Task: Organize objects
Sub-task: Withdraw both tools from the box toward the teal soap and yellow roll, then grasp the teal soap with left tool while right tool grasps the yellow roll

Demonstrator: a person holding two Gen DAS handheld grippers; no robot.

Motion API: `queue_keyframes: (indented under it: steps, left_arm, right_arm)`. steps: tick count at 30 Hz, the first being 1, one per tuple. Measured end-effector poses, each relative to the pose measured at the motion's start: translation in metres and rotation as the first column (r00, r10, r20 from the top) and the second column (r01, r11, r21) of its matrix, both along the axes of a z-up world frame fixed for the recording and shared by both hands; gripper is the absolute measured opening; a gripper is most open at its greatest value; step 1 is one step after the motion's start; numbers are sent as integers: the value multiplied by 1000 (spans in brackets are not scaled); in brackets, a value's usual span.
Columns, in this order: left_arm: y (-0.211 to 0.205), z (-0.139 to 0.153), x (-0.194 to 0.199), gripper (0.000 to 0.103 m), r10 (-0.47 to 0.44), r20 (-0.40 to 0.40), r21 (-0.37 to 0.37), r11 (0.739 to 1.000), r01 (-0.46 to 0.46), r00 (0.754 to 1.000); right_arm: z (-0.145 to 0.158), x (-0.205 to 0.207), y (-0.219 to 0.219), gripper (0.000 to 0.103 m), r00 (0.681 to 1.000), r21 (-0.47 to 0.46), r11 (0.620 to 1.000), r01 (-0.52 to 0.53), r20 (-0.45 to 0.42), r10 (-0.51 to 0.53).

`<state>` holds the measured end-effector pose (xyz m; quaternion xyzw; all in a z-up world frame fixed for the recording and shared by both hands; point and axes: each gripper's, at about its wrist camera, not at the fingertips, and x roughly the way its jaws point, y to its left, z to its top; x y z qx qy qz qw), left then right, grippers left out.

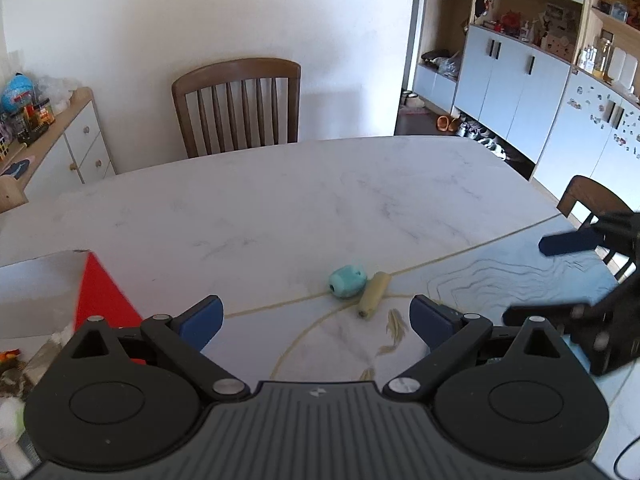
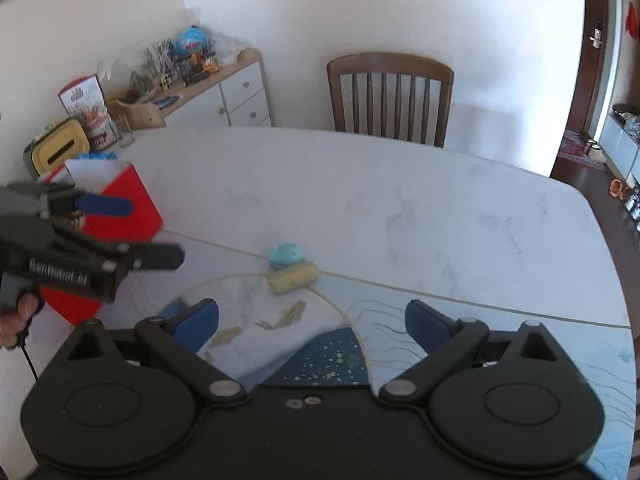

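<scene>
A teal rounded object (image 1: 347, 281) (image 2: 286, 255) and a pale yellow cylinder (image 1: 374, 294) (image 2: 292, 277) lie touching each other on the white marble table (image 1: 280, 200). My left gripper (image 1: 316, 320) is open just short of them, with nothing between its blue pads (image 1: 204, 318). It also shows from the side in the right wrist view as the left gripper (image 2: 148, 232), in front of a red box (image 2: 128, 208). My right gripper (image 2: 312, 324) is open and empty too, with the pair ahead of it. Its fingers enter the left wrist view as the right gripper (image 1: 556, 278).
The red box (image 1: 102, 296) stands at the table's left, with a yellow tissue box (image 2: 60, 148) and a glass (image 2: 126, 132) behind it. A wooden chair (image 1: 240, 104) faces the far edge, another chair (image 1: 588, 196) the right. A cluttered sideboard (image 1: 52, 128) lines the wall.
</scene>
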<state>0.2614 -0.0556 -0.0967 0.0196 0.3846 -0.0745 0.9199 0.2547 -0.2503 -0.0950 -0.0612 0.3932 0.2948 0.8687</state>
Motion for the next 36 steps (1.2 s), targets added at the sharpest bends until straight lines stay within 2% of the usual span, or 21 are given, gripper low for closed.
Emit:
queue_keyframes:
  steps: [4, 12, 16, 21, 26, 31, 36]
  left_arm:
    - [-7, -12, 21, 100, 10, -32, 7, 1000, -10, 999]
    - [-12, -37, 66, 100, 65, -121, -5, 998, -66, 991]
    - [-11, -46, 89, 100, 100, -191, -53, 992, -112, 977]
    - [-15, -53, 111, 100, 124, -268, -56, 988, -144, 955]
    - [-18, -66, 129, 100, 120, -372, -104, 980, -170, 920]
    - [-22, -72, 135, 100, 127, -397, -73, 983, -169, 909]
    - [-24, -74, 136, 99, 142, -424, -77, 979, -191, 895]
  right_arm:
    - [-19, 12, 5, 97, 999, -8, 999, -32, -22, 32]
    - [-51, 32, 27, 97, 997, -23, 997, -73, -12, 73]
    - [-63, 41, 37, 97, 995, -13, 995, -99, -4, 99]
    - [-75, 55, 47, 92, 992, 0, 992, -127, -1, 127]
    - [-87, 61, 55, 87, 988, 10, 988, -156, -2, 156]
    - [-93, 67, 58, 83, 990, 36, 989, -143, 4, 143]
    - [-94, 66, 60, 78, 988, 34, 988, -153, 25, 152]
